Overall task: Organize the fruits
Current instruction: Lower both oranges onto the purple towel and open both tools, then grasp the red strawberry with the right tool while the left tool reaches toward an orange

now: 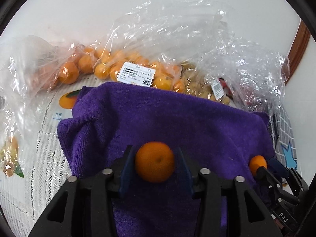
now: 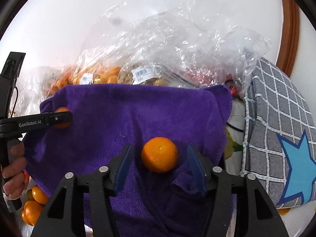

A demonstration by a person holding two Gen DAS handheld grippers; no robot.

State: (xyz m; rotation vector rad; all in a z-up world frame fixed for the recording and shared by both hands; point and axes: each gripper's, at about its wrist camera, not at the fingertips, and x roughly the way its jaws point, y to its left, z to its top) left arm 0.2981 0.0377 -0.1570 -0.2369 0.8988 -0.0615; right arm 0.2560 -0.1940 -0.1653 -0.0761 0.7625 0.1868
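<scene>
A purple towel point(image 1: 167, 118) lies spread on the table; it also shows in the right wrist view point(image 2: 138, 108). My left gripper point(image 1: 155, 163) is shut on a small orange point(image 1: 154, 162) just above the towel; from the right wrist view the same gripper point(image 2: 59, 118) hides part of that orange point(image 2: 61, 111). My right gripper point(image 2: 160, 158) is open around a second orange point(image 2: 159, 154) resting on the towel, its pads apart from the fruit. This gripper point(image 1: 265, 167) and its orange point(image 1: 256, 164) show at the left wrist view's right edge.
Clear plastic bags of oranges point(image 1: 102, 67) and yellowish fruit point(image 1: 197, 86) lie behind the towel. A grey checked cloth with a blue star point(image 2: 280, 134) lies to the right. Loose oranges point(image 2: 33, 205) sit at the lower left. A white lace tablecloth point(image 1: 45, 158) covers the table.
</scene>
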